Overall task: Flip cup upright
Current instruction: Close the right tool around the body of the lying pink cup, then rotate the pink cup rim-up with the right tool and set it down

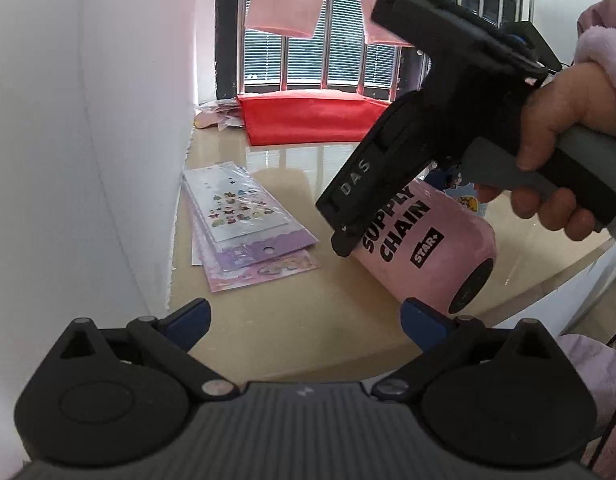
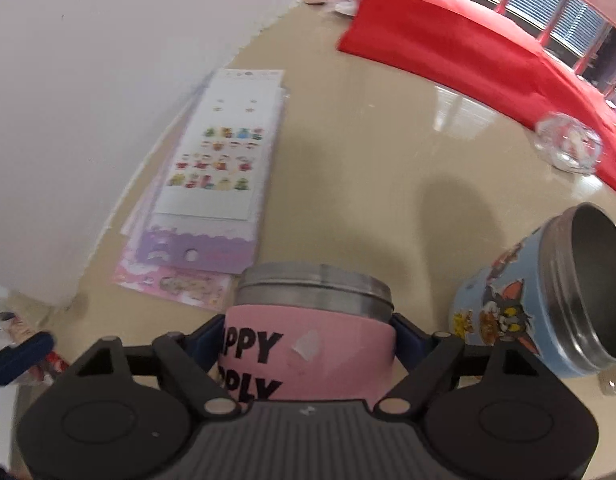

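Note:
A pink cup (image 1: 427,248) with black lettering is held tilted above the beige table (image 1: 292,320), its dark base toward my left camera. My right gripper (image 2: 309,332) is shut on the pink cup (image 2: 308,344), one finger on each side below its steel rim; it also shows in the left wrist view (image 1: 387,184), held by a hand. My left gripper (image 1: 304,316) is open and empty, low over the table, just in front of the cup's base. A blue cartoon cup (image 2: 547,300) lies tilted on its side to the right, its steel mouth open.
A stack of sticker sheets (image 1: 244,224) lies by the white wall (image 1: 88,140) on the left. A red cloth (image 1: 311,116) covers the far end by the window. A clear glass dish (image 2: 567,144) sits near the red cloth (image 2: 467,36).

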The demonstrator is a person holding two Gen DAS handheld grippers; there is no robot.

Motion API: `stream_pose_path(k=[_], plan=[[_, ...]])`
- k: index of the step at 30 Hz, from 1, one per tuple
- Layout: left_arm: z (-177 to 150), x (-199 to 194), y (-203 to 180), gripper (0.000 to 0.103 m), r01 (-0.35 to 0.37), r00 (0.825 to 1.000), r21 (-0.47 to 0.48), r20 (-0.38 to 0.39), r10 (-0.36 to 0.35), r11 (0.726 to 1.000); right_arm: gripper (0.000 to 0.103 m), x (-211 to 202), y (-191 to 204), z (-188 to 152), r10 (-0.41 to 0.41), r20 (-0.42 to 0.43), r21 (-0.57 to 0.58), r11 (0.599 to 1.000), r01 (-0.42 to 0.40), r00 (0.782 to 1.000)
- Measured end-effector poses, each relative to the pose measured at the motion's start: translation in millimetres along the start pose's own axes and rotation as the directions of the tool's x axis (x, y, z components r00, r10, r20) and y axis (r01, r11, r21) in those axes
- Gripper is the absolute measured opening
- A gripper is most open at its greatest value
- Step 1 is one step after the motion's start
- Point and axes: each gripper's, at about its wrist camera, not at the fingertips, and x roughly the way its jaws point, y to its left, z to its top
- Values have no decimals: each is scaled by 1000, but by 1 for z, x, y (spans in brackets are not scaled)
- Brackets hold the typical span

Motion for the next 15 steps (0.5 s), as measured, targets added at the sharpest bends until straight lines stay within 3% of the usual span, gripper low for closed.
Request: stream_pose_path(k=[8,11,15], plan=[[-5,-3,-1,103,30,1000,-1,7,-30,1000,84,-38,1,-35,59,190,-78,996,-44,980],[-5,-8,0,103,40,999,-10,16,-40,999,84,-56,-6,-52,111,293,-81,993,-92,950],[-2,-11,2,103,48,998,-18,27,-48,999,84,-72,-16,-78,159,443,-91,987,-132,882]])
